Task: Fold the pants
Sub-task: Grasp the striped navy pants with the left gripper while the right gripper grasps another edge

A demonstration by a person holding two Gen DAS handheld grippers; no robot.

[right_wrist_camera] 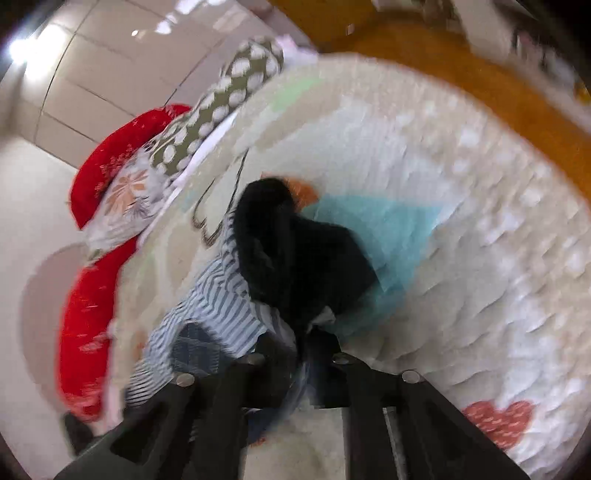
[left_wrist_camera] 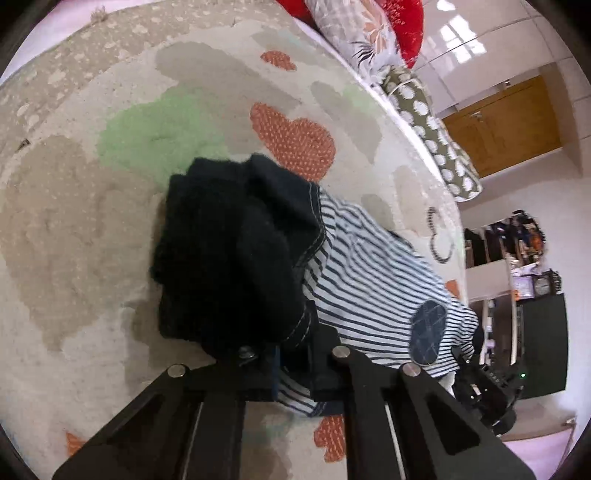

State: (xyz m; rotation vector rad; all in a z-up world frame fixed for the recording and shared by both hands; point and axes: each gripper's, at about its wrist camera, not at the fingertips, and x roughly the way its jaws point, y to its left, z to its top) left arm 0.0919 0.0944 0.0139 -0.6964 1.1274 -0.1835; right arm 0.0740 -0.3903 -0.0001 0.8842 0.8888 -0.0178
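Observation:
The pants lie bunched on the bed. A dark navy part with white stitching (left_wrist_camera: 236,258) is heaped over a blue-and-white striped part (left_wrist_camera: 369,280) that bears an oval denim patch (left_wrist_camera: 428,332). My left gripper (left_wrist_camera: 291,369) is shut on a fold of striped cloth at the near edge of the heap. The right wrist view is blurred. It shows the same dark cloth (right_wrist_camera: 306,258) and stripes (right_wrist_camera: 221,306), with my right gripper (right_wrist_camera: 301,354) shut on the cloth where the two meet.
The bedcover (left_wrist_camera: 110,221) is cream with grey, green and orange patches. A red pillow (left_wrist_camera: 406,29), a floral pillow (left_wrist_camera: 354,33) and a dotted bolster (left_wrist_camera: 424,122) line the bed's far edge. Beyond are a wooden door (left_wrist_camera: 509,125) and cluttered shelves (left_wrist_camera: 524,258).

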